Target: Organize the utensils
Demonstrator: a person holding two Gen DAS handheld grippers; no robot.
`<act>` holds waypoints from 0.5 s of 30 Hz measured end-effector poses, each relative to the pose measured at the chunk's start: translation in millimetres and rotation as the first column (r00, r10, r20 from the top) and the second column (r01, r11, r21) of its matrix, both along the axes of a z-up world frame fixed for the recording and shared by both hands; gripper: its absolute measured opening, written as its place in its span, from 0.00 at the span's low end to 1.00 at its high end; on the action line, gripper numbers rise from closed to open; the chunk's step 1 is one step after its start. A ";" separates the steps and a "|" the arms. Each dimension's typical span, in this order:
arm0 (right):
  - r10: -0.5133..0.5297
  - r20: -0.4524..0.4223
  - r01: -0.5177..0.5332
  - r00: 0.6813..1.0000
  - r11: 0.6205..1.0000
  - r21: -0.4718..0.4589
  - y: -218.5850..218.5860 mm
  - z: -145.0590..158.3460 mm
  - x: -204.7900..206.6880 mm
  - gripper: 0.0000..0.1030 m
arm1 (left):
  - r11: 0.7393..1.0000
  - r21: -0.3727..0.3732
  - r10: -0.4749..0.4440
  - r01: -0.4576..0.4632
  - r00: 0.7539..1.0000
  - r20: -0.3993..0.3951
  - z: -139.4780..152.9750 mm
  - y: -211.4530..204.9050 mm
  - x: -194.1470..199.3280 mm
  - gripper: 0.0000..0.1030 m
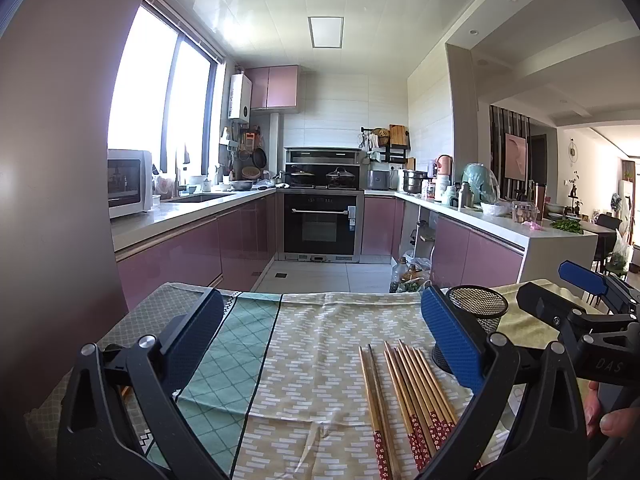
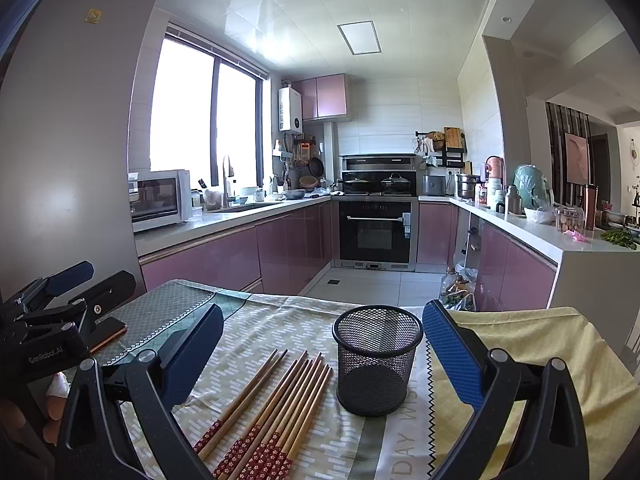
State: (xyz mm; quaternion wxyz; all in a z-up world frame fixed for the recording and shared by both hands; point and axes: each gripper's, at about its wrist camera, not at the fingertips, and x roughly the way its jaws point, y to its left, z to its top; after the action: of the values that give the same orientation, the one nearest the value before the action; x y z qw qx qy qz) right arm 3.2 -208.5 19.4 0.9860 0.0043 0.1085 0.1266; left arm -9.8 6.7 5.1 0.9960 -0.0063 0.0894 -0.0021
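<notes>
Both grippers (image 1: pixel 322 344) (image 2: pixel 322 354) gape empty — chopsticks (image 2: pixel 266 408) beside mesh cup (image 2: pixel 376 364) (upright).

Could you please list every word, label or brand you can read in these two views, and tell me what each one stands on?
"GenRobot.AI": on the body of the left gripper, seen in the right wrist view.
"DAS", cut off by the frame edge: on the body of the right gripper, seen in the left wrist view.
"DAY WISH", partly hidden: printed on the tablecloth near the mesh cup.
Stickers on the fridge: too small to read.
</notes>
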 end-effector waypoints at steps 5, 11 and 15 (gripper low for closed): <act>-0.001 -0.002 0.001 1.000 1.000 0.003 -0.2 -0.6 0.5 0.94 | 1.000 0.000 0.000 0.000 1.000 0.001 -0.4 -0.4 -0.1 0.94; 0.000 -0.003 0.000 1.000 1.000 0.005 -1.3 -0.9 1.3 0.94 | 1.000 0.001 -0.002 0.002 1.000 -0.003 -0.9 -1.8 0.5 0.94; 0.000 -0.004 0.000 1.000 1.000 0.009 -1.9 -0.8 2.0 0.94 | 1.000 -0.001 -0.003 0.003 1.000 -0.004 -1.2 -1.8 0.7 0.94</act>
State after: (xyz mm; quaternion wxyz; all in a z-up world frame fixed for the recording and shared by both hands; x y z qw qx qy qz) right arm 5.2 -210.4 18.5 0.9857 0.0090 0.1101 0.1270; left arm -9.1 4.9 3.9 0.9958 -0.0068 0.0914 -0.0039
